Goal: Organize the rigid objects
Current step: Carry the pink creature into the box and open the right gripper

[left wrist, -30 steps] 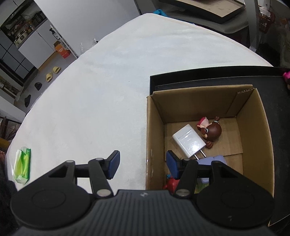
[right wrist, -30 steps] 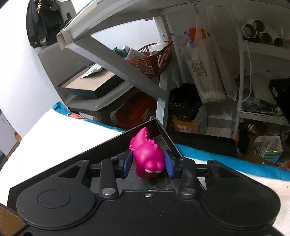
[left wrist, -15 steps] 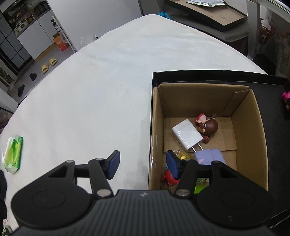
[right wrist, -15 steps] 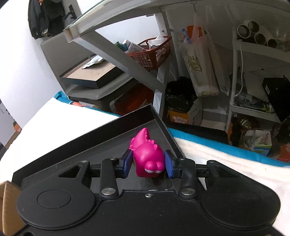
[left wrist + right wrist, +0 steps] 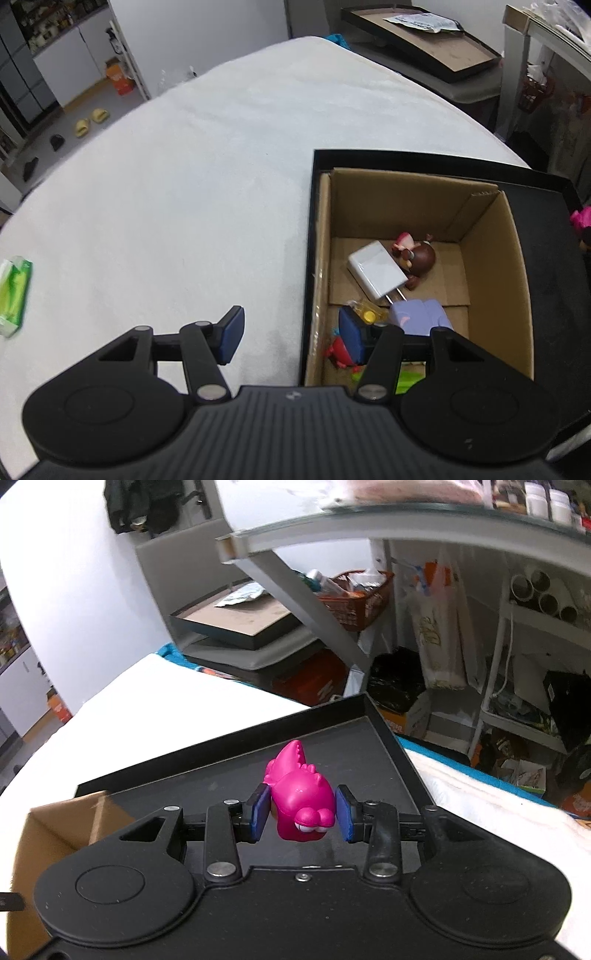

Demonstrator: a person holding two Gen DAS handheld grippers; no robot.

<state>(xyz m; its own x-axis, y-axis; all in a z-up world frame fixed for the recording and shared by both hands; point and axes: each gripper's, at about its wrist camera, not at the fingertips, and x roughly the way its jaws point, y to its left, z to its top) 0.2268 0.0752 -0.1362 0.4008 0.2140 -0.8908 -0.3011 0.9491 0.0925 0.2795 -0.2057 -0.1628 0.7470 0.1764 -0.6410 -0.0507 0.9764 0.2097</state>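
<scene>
- Your table (image 5: 192,177) is covered with a white fuzzy cloth, and a blue layer shows at its far edge in the right wrist view.
- A black tray (image 5: 362,746) lies on the table, with an open cardboard box (image 5: 513,280) standing in its left part.
- Inside the box you can see a white charger (image 5: 375,271), a brown figurine (image 5: 421,256) touching it, a lilac block (image 5: 421,314) and a red toy (image 5: 338,350) near the close wall; other small pieces there are too hidden to tell.
- A green packet (image 5: 13,295) lies well apart, at the left edge of the table.
- Around the table you have grey shelving, a red basket (image 5: 354,598), hanging bags, white cabinets and slippers (image 5: 90,120) on the floor.
- Your left gripper (image 5: 291,330) hangs over the near left wall of the box, fingers spread wide with nothing between them: one finger is over the cloth, the other over the inside of the box.
- Your right gripper (image 5: 301,814) points across the tray and holds the pink dinosaur toy (image 5: 299,790) by its head, both pads against it, tail pointing away from you.
- In the left wrist view the pink toy shows only as a sliver at the right edge, over the tray and beside the box.
- Compared with a second ago, your right gripper has swung toward the box, whose corner now shows at lower left, with the same grip on the toy.
- Your left gripper has drawn back and up, so more of the table shows.
</scene>
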